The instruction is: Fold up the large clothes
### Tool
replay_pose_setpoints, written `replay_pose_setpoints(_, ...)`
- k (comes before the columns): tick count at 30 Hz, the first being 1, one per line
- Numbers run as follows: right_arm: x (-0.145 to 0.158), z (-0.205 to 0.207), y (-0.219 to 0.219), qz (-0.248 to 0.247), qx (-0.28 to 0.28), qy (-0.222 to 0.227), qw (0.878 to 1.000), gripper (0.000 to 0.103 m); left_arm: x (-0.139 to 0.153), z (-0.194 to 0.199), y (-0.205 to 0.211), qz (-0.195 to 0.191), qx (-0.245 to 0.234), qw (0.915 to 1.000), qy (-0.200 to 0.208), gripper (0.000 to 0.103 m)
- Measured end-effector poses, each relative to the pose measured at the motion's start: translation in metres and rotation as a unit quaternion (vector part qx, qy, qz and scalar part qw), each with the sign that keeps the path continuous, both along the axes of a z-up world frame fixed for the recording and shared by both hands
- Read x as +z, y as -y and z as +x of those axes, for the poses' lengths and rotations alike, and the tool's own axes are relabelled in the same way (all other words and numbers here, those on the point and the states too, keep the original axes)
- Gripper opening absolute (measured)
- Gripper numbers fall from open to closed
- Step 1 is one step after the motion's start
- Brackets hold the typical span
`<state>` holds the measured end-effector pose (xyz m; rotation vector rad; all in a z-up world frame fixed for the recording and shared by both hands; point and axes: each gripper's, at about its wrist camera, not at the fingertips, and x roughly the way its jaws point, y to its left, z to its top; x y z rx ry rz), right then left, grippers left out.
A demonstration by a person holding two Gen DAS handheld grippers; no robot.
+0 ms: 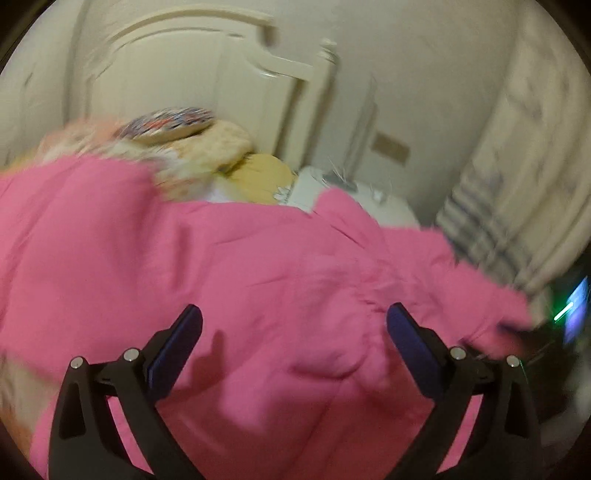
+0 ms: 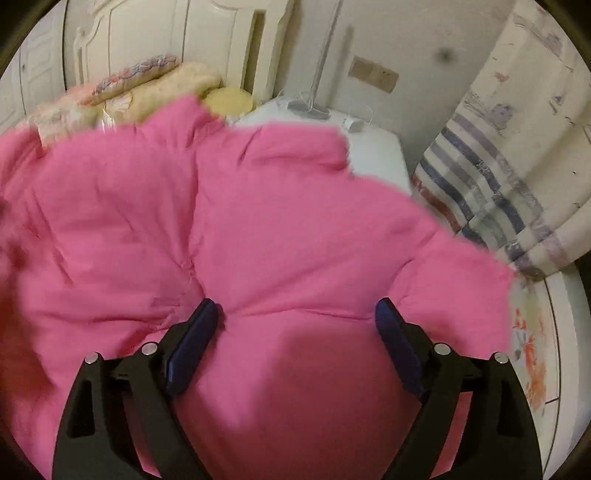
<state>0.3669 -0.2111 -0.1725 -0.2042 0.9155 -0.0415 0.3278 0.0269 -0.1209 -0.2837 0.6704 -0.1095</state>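
Observation:
A large puffy pink garment [image 1: 221,266] lies spread over the bed and fills most of both views; it also shows in the right wrist view [image 2: 280,229]. My left gripper [image 1: 293,317] is open, its blue pads wide apart just above the pink fabric, holding nothing. My right gripper [image 2: 297,312] is open too, its jaws spread over a bulging padded part of the garment, with the left pad [image 2: 192,343] close against a fold. The left wrist view is blurred by motion.
Pillows and folded bedding [image 2: 155,88] are piled at the head of the bed by the cream headboard [image 2: 166,33]. A white bedside surface [image 2: 369,147] holds a charger and cable. A striped curtain [image 2: 498,177] hangs at right. Another device with a lit screen [image 1: 576,310] is at the right edge.

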Motion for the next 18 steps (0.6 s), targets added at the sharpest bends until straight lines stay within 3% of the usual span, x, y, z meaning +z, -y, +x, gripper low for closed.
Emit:
replay_pose_setpoints(2,0.005,0.002,0.01,0.03,-0.011,-0.008,0.999,0.086,0.009,-0.025,-0.04,-0.045,0.034,0.9984,0.006,0.099)
replay_pose_setpoints(5,0.025,-0.011,0.014,0.047,-0.017,0.01,0.999,0.085,0.019,-0.069,-0.115,-0.111,0.101,0.9883,0.028,0.099)
replay_pose_setpoints(8,0.054,-0.047,0.004,0.089,0.014,0.058,0.994,0.086,0.019,-0.105,-0.198,-0.17,0.177,0.9685,0.042,0.099)
replay_pose_setpoints(10,0.062,-0.067,0.0,0.097,0.032,0.073,0.992,0.087,0.014,-0.119,-0.254,-0.2,0.234,0.9508,0.039,0.099)
replay_pose_setpoints(13,0.057,-0.084,-0.006,0.099,0.038,0.064,0.992,0.087,0.0,-0.124,-0.329,-0.225,0.314,0.9223,0.013,0.098)
replay_pose_setpoints(15,0.052,-0.091,-0.002,0.114,0.021,0.051,0.992,0.087,-0.013,-0.118,-0.358,-0.24,0.335,0.9112,-0.016,0.097)
replay_pose_setpoints(18,0.054,-0.112,0.006,0.16,0.012,0.063,0.985,0.087,-0.021,-0.107,-0.383,-0.261,0.321,0.9104,-0.018,0.096)
